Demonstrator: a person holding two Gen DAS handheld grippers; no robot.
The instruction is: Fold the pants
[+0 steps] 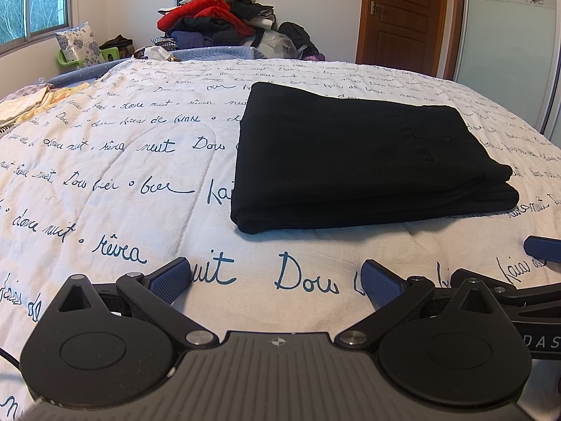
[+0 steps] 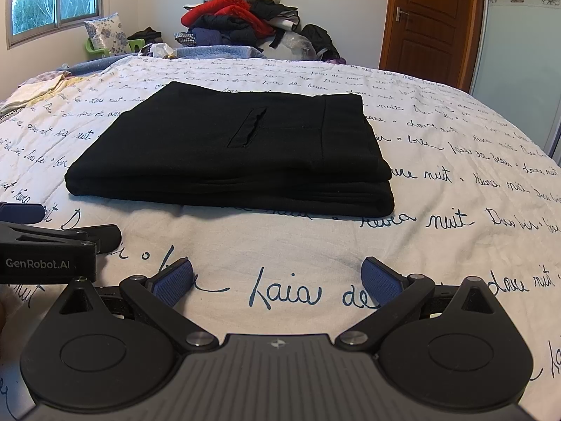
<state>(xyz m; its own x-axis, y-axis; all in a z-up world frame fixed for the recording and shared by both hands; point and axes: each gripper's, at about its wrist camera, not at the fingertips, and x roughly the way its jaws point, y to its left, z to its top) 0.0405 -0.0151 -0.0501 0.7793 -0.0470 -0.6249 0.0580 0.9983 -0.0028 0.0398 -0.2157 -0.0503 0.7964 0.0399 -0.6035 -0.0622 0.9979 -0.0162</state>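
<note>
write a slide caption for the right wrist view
Folded black pants lie on the bed; right gripper open and empty in front.

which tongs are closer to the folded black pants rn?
Roughly even, can't call it. Left tongs sit short of the folded black pants, toward their left corner; right tongs short of their near edge. Both open, touching nothing.

Both wrist cameras sit low over the quilt [image 1: 105, 161], side by side, looking forward across the bed toward the clothes pile [image 2: 242, 14] and door [image 2: 431, 17]; both frame the folded black pants [image 1: 350, 154] nearby.
</note>
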